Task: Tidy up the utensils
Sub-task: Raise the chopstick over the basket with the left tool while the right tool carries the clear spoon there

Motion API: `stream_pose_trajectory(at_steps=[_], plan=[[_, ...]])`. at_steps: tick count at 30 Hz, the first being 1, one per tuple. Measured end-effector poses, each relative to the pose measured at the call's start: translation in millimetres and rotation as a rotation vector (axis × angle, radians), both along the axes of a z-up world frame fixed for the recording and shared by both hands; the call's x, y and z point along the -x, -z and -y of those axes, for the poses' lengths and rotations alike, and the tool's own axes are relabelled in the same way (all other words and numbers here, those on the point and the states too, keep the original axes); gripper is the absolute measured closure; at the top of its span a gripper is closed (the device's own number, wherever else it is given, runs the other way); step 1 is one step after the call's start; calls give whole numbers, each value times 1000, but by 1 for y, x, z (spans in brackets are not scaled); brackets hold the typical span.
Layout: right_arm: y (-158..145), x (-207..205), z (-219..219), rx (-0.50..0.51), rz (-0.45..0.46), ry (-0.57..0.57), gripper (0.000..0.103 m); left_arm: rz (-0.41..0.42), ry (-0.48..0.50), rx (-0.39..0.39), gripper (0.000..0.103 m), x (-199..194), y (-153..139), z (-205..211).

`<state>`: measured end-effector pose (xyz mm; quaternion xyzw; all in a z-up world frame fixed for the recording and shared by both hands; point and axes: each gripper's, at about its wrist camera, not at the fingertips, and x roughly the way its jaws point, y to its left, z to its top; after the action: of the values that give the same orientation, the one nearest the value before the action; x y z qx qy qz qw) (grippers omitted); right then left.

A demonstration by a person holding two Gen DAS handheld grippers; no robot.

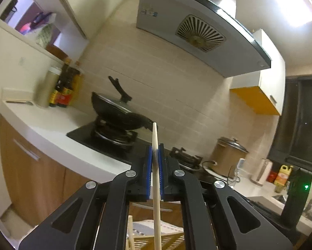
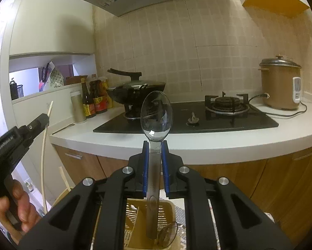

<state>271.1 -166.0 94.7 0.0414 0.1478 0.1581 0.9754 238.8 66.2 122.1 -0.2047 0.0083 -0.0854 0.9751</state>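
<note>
Clamping a pale chopstick (image 1: 156, 166) upright, the left gripper (image 1: 155, 148) is hanging before the stove. Right gripper (image 2: 155, 143) is pinching a clear spoon (image 2: 156, 116) by its handle, bowl up, handle end dipping into the slotted tan utensil holder (image 2: 170, 210) below.

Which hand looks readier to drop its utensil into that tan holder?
Right, probably. The right gripper holds the spoon upright with its handle end already over the holder. The left gripper holds its chopstick off to the side.
</note>
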Motion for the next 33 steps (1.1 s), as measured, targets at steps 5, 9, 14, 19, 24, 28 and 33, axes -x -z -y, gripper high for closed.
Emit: stream_pose_trajectory(at_steps=[5,9,14,19,24,28,33], plan=[[3,-1,0,13,1,8,93,27,-41,-22,100,1,2,1],[3,1,-2,28,23,30,93,76,-66,-39,100,5,0,3],[5,4,-6,60,43,41,93,102,-99,-33,99,-2,-1,2],[12,5,-11,96,53,41,93,64,-88,-65,100,-8,12,2],[19,5,-9,80,41,44,93,27,-92,-68,99,-9,27,1],[24,1,-5,66,14,34,93,22,-92,-70,99,-9,29,1],[25,7,1,38,5,8,93,2,-84,-77,99,-2,36,1]])
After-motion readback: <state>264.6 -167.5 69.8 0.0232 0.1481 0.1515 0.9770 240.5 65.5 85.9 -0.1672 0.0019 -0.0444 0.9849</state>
